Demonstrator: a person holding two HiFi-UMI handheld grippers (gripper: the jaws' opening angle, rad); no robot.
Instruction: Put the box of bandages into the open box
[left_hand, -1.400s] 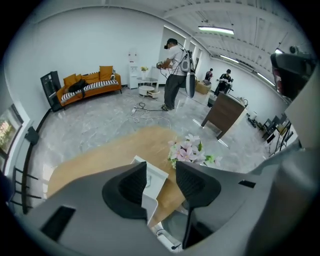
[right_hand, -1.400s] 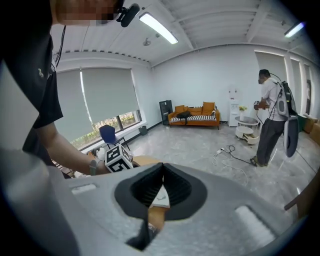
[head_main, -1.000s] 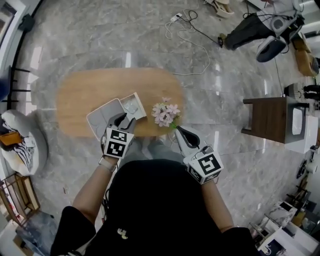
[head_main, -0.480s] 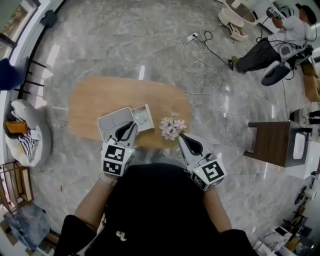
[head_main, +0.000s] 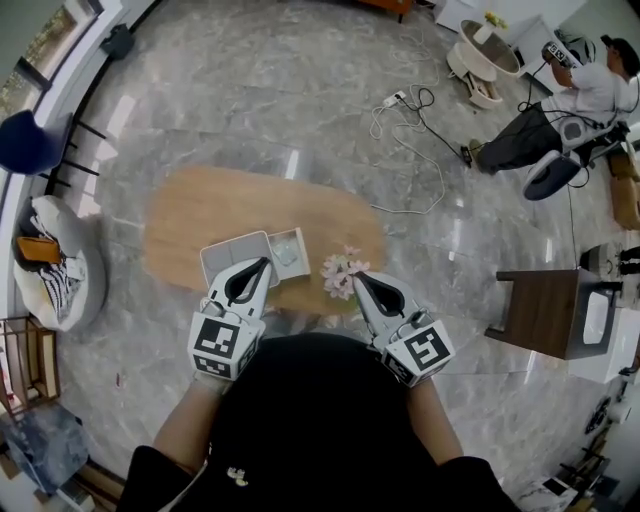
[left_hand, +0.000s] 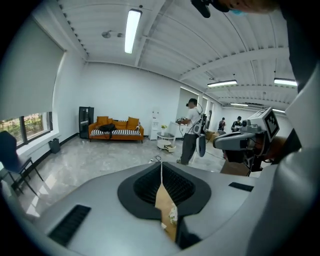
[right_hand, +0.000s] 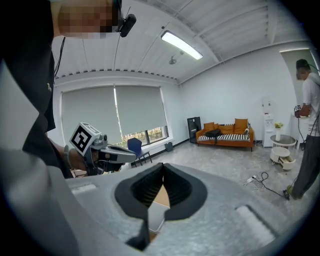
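On the oval wooden table (head_main: 200, 205) lies a pale grey open box (head_main: 225, 258), its flat part to the left. Joined on its right is a smaller open compartment (head_main: 289, 250) with a pale thing inside; I cannot tell whether that is the box of bandages. My left gripper (head_main: 264, 263) hangs over the box's near edge, jaws shut and empty. In the left gripper view the left gripper (left_hand: 161, 165) shows its pads pressed together. My right gripper (head_main: 358, 277) is by the table's near edge, shut with nothing in it, and its own view shows the right gripper (right_hand: 162, 167) the same.
A bunch of pale pink flowers (head_main: 343, 272) stands on the table just left of the right gripper. On the floor are a white cable (head_main: 410, 130), a dark side table (head_main: 545, 310) at the right and a round seat (head_main: 55, 265) at the left. A person (head_main: 580, 95) sits far right.
The left gripper's jaws have gone from open over the box to shut, and it has drawn back toward me. The right gripper stays near the flowers. My head view has shifted.
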